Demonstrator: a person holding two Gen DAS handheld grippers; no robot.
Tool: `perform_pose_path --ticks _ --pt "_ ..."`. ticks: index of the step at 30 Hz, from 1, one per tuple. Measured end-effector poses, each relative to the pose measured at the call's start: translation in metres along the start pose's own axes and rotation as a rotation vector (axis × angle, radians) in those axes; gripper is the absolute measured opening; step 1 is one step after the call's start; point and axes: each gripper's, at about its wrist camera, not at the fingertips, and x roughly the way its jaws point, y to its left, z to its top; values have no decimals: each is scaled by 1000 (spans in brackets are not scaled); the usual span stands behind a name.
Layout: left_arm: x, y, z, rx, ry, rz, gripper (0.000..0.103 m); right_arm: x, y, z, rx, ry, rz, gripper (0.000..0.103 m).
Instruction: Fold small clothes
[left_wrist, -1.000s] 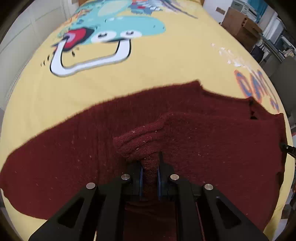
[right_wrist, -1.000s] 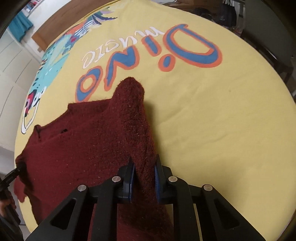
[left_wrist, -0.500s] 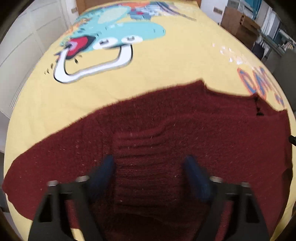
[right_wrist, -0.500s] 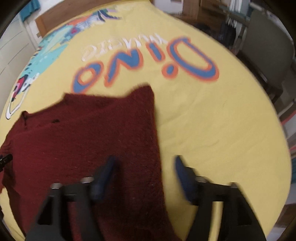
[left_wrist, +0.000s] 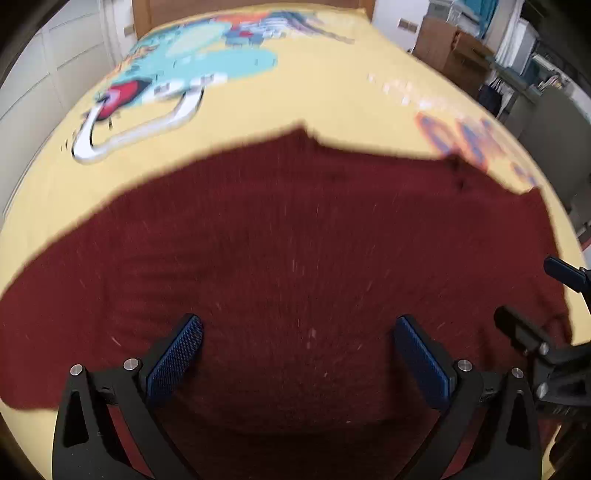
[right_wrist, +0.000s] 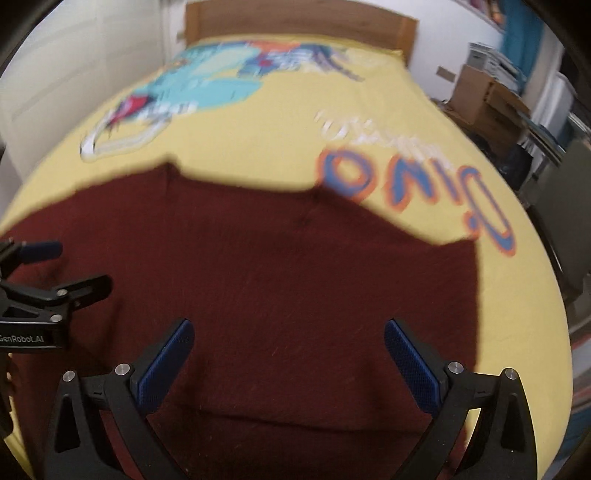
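A big bed (left_wrist: 332, 96) fills both views, and it wears a yellow cover (right_wrist: 280, 140) with a blue cartoon dinosaur (left_wrist: 207, 62) printed in the upper left of the frame and blue and orange letters (right_wrist: 417, 181) on the right side. A wooden headboard (right_wrist: 295, 20) stands at the top of the right wrist view, and brown cardboard boxes (right_wrist: 484, 99) sit beside the bed in the upper right. On the cover lies the dark red knit sweater (left_wrist: 288, 251) — it is spread flat and takes up the middle and bottom of both pictures, reaching from the left edge almost to the right edge. One fold of it lies across the bottom, near the camera. The pictures are blurry, so the small stitches are hard to see. The left gripper (left_wrist: 295, 350) is at the bottom of its own view, above the sweater, and its jaws have just been opening — now they stand wide apart with only flat sweater below them and nothing pinched. The right gripper (right_wrist: 288, 350) is the same: its jaws have just been opening and now stand wide, holding nothing. Each gripper also peeks into the other view, at the right edge of the left view and at the left edge of the right view. The blue pads (right_wrist: 162, 369) on the fingers are bare.
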Motion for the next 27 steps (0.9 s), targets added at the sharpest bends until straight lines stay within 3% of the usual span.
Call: perform_pose_path --ticks 3,6,8,12,15,19,27 --pt "4 0 -8 18 -19 30 102 24 1 -19 -3 50 -18 103" --pt "1 9 -7 28 -35 62 102 29 -21 -30 69 31 26 103" --pt "1 17 -8 46 -31 79 102 27 -32 -31 76 29 -4 103" --pt "5 25 -16 52 -29 52 102 24 -67 -37 153 23 -54 103" --pt "5 26 -21 49 -57 53 102 25 -84 -47 177 25 -31 102" --pt "4 21 -23 42 -63 76 102 30 -78 -51 120 29 -48 102" --pt "6 18 -18 18 -52 108 102 32 -66 -56 151 2 -83 102"
